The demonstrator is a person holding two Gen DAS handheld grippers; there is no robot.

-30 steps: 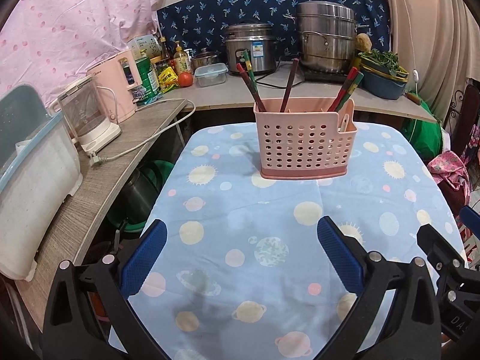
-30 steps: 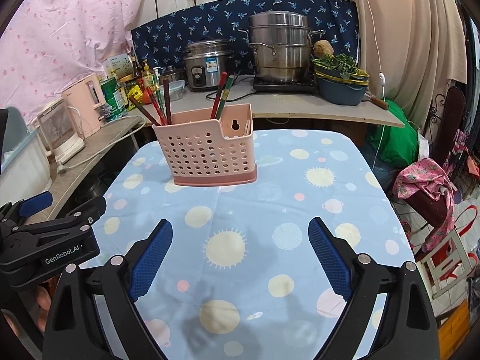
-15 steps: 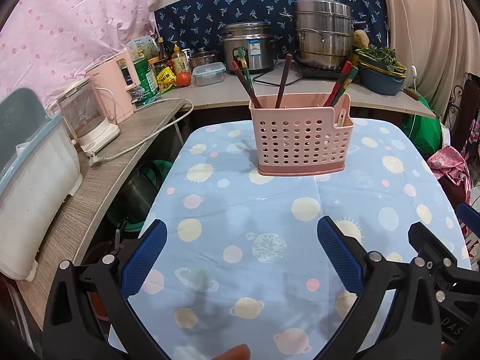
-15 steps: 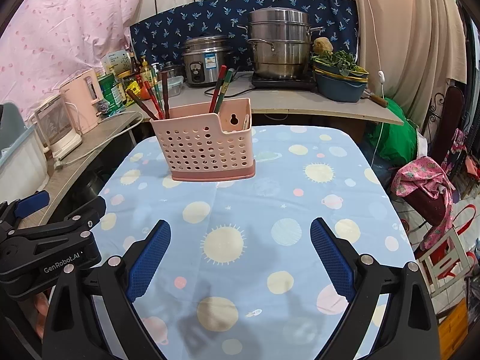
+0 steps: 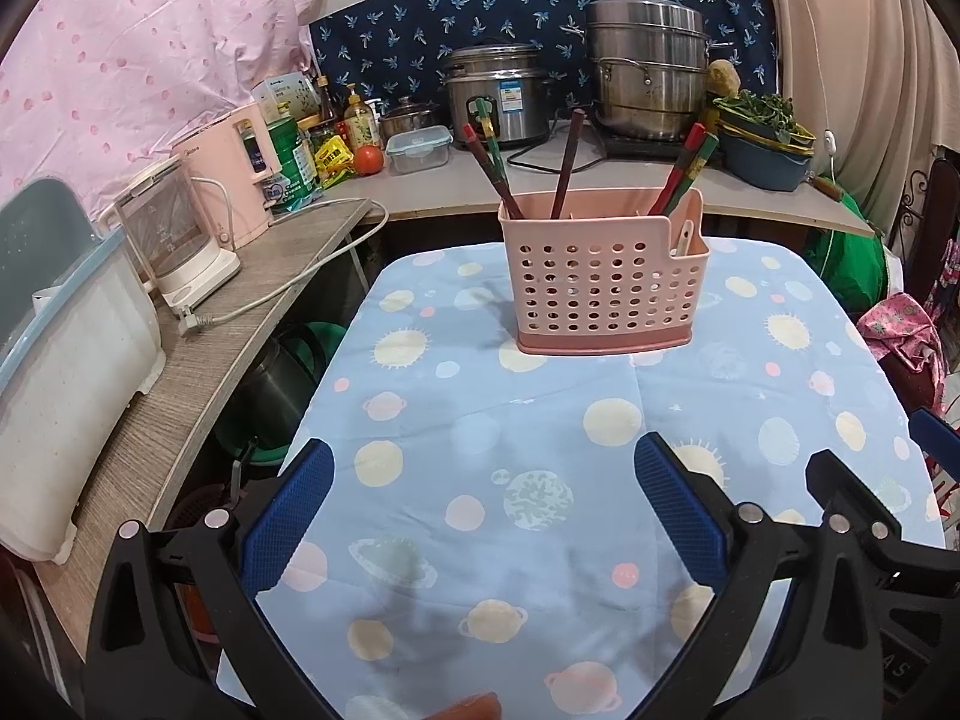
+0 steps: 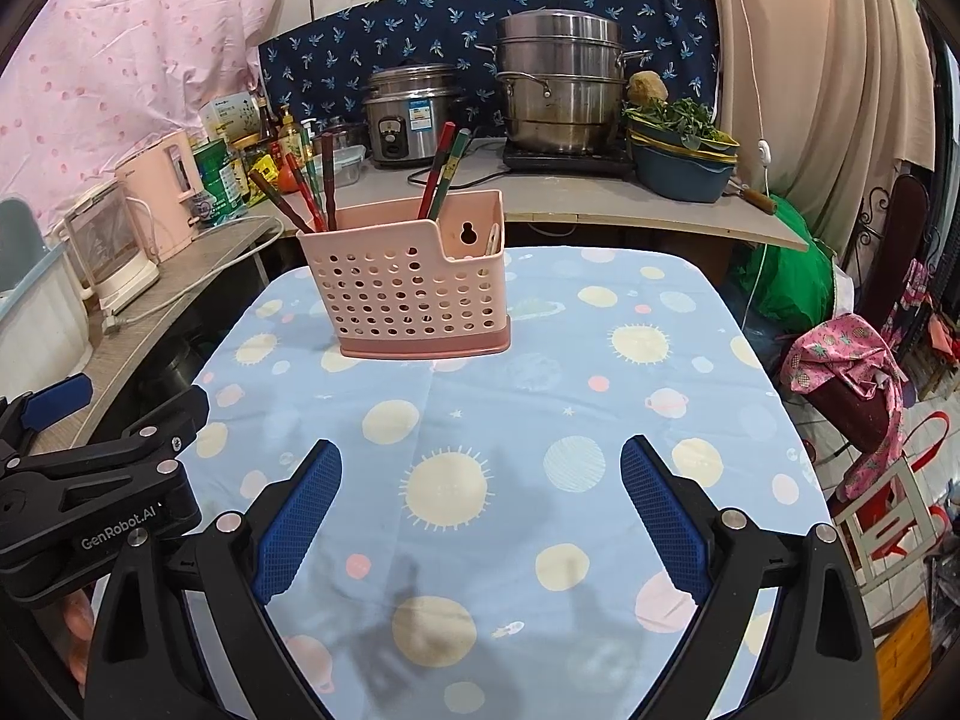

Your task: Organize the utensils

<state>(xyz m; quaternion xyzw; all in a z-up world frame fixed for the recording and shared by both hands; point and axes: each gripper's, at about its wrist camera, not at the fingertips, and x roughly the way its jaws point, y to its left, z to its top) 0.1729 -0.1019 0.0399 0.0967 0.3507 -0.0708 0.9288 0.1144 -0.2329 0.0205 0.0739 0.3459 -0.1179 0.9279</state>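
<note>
Left wrist view: the left gripper (image 5: 483,501) hangs over the near part of the planet-print tablecloth (image 5: 540,420), its blue pads spread wide with nothing between them. The pink perforated utensil holder (image 5: 603,279) stands upright farther back on the cloth, chopsticks (image 5: 495,159) leaning out of it.

Right wrist view: the right gripper (image 6: 480,501) is likewise spread wide and empty above the cloth. The holder (image 6: 408,282) stands ahead, slightly left, with more chopsticks (image 6: 444,171) inside. A steel steamer pot (image 6: 561,81) sits on the counter behind.
</note>
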